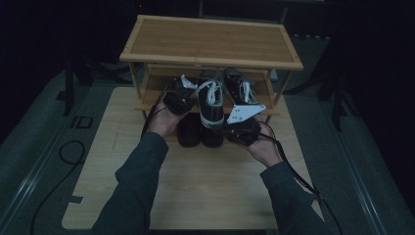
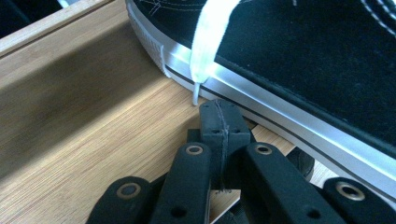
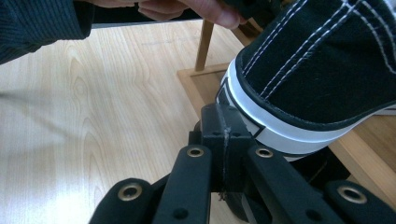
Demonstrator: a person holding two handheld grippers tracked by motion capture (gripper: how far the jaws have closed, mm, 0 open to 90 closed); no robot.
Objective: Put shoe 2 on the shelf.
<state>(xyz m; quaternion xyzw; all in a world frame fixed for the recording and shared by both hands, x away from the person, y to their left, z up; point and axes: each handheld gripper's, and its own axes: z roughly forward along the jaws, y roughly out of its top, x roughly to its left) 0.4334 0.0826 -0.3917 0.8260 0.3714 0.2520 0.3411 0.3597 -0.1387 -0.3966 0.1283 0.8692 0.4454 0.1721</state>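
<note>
The black sneaker (image 1: 211, 110) sits with its toe on the lower shelf (image 1: 147, 105) of the bamboo rack (a second sneaker (image 1: 241, 88) stands beside it). The left gripper (image 1: 180, 98) and right gripper (image 1: 242, 129) flank it, each with jaws pressed together, nothing between them.

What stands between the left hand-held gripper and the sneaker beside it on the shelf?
Nothing visible. In the left gripper view the shut left hand-held gripper sits right at the sneaker sole, with bare shelf wood beside it. A white lace hangs down over the sole near the tips, but it blocks nothing.
</note>
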